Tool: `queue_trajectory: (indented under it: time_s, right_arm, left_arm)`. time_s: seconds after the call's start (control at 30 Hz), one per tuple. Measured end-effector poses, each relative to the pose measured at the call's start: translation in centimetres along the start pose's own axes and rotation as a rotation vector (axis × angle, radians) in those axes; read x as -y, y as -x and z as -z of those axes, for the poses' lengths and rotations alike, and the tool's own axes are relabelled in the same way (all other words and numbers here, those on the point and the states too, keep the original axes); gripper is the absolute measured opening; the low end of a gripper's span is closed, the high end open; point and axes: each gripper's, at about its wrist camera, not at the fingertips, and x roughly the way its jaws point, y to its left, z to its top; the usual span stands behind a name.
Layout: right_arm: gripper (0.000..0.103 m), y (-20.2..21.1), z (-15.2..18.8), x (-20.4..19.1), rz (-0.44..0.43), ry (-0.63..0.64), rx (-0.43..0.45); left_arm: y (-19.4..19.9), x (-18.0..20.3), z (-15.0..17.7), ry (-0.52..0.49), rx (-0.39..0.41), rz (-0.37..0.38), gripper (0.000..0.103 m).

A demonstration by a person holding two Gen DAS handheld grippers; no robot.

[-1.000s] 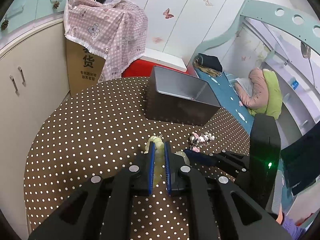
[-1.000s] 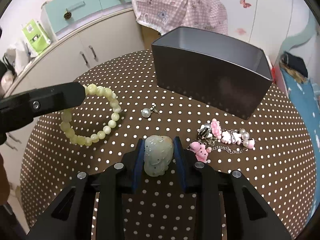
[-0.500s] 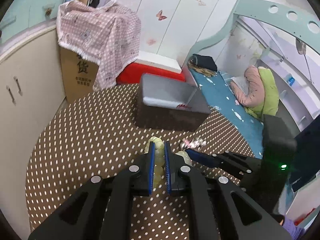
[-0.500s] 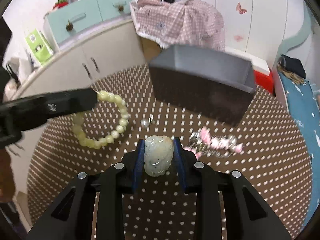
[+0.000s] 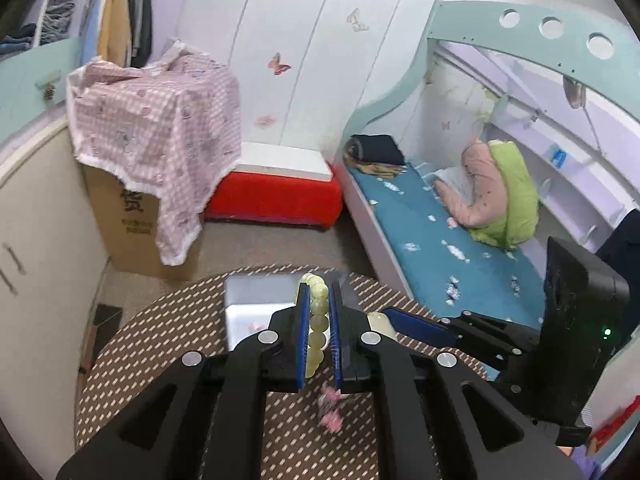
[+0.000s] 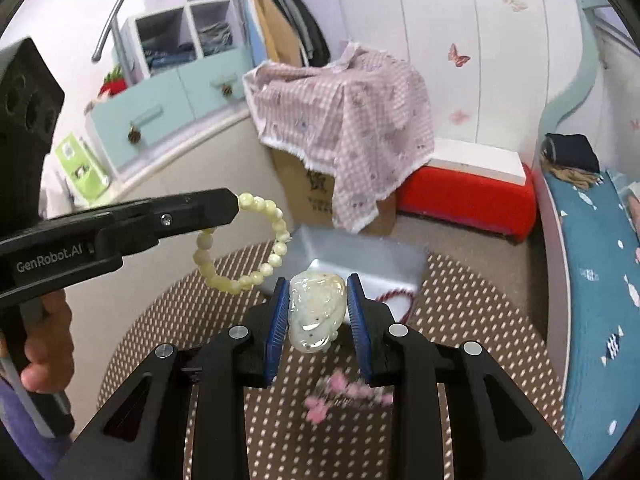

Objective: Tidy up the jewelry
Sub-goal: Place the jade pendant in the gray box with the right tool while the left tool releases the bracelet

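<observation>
Here both grippers are lifted above the table [image 6: 160, 320], a round top under a brown cloth with pale dots, blurred by motion. The left gripper [image 5: 319, 304] is clamped on a bracelet [image 5: 316, 320] of pale yellow-green beads; its blue pads [image 5: 303, 332] press the beads from both sides. In the right wrist view the same bracelet [image 6: 244, 244] hangs as an open ring from the tip of the left gripper [image 6: 230, 206], in the air over the table's far left part and just left of the box [image 6: 360, 258].

The right gripper [image 6: 318, 312] is closed on a pendant [image 6: 316, 310], a pale carved stone held upright between its blue pads [image 6: 276, 320]. In the left wrist view the pendant [image 5: 380, 322] peeks out as a pale sliver at the tip of the right gripper [image 5: 390, 316], close beside the left gripper's right finger.

The box [image 5: 256, 300] is an open grey tin on the far part of the table, directly beyond both grippers. A red cord [image 6: 394, 298] lies curled inside it near its right wall, and a small pink thing [image 5: 254, 325] shows on its floor. A heap of pink charms [image 6: 340, 394] lies on the cloth under the right gripper, too blurred to make out. The person's left hand [image 6: 44, 344] grips the left tool's handle.
</observation>
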Motion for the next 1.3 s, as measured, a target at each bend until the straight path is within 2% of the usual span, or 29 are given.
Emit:
queue_trajectory:
  time_s: [0.23, 0.53, 0.83, 1.3]
  right_arm:
    - [0.03, -2.6, -1.5, 2.5, 0.008, -0.026, -0.036]
    - [0.03, -7.0, -0.1, 3.4, 0.017, -0.03, -0.119]
    - [0.03, -9.6, 0.5, 3.6, 0.022, -0.036, -0.169]
    - [0.03, -10.4, 0.4, 3.4, 0.048, -0.022, -0.194]
  left_arm:
    - [-4.6, -0.6, -1.0, 0.034, -0.074, 0.036, 0.008]
    - [-10.5, -2.3, 1.6, 0.077, -0.207, -0.006, 0.008]
    - [-11.1, -3.3, 2.6, 0.093, -0.231, -0.039, 0.009]
    - [-11.1, -3.6, 2.9, 0.11, -0.238, -0.053, 0.009]
